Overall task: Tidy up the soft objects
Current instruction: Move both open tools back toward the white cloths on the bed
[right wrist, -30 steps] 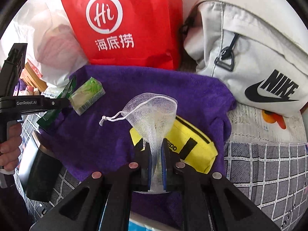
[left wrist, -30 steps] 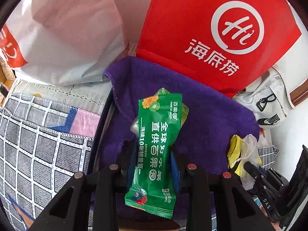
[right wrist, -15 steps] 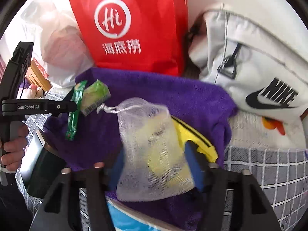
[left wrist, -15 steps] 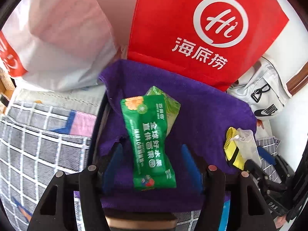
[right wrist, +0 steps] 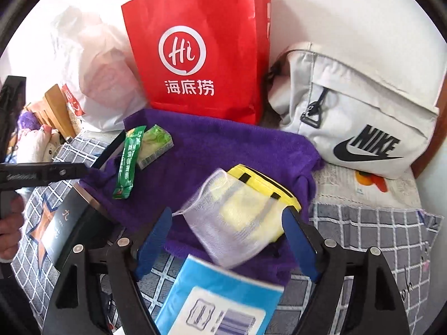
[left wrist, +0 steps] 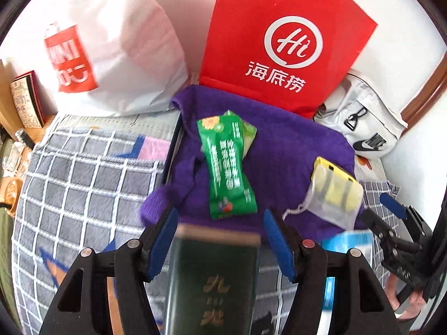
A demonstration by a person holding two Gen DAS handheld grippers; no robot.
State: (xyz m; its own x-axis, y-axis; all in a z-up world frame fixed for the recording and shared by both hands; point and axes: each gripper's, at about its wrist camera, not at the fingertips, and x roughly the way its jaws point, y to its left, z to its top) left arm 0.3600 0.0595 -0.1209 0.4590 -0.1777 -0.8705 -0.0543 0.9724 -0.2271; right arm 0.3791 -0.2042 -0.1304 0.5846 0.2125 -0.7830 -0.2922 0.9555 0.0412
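A purple towel (left wrist: 285, 150) (right wrist: 218, 150) lies spread on the checked bed cover. On its left part a green snack packet (left wrist: 226, 167) (right wrist: 127, 162) lies over a light green tissue pack (left wrist: 247, 136) (right wrist: 155, 146). On its right part a white mesh pouch (left wrist: 332, 195) (right wrist: 232, 220) lies on a yellow zip pouch (left wrist: 329, 167) (right wrist: 262, 184). My left gripper (left wrist: 219, 244) is open and empty, just short of the green packet. My right gripper (right wrist: 227, 244) is open and empty, its fingers either side of the mesh pouch's near end.
A red paper bag (left wrist: 282, 42) (right wrist: 201, 53), a white plastic bag (left wrist: 92, 44) and a white Nike bag (right wrist: 360, 117) stand behind the towel. A dark green box (left wrist: 215, 282) and a blue pack (right wrist: 220, 298) lie near me. Checked cover (left wrist: 83, 189) lies on the left.
Both grippers opened and drew back. The left let go of the green packet, the right let go of the mesh pouch; both now lie on the towel.
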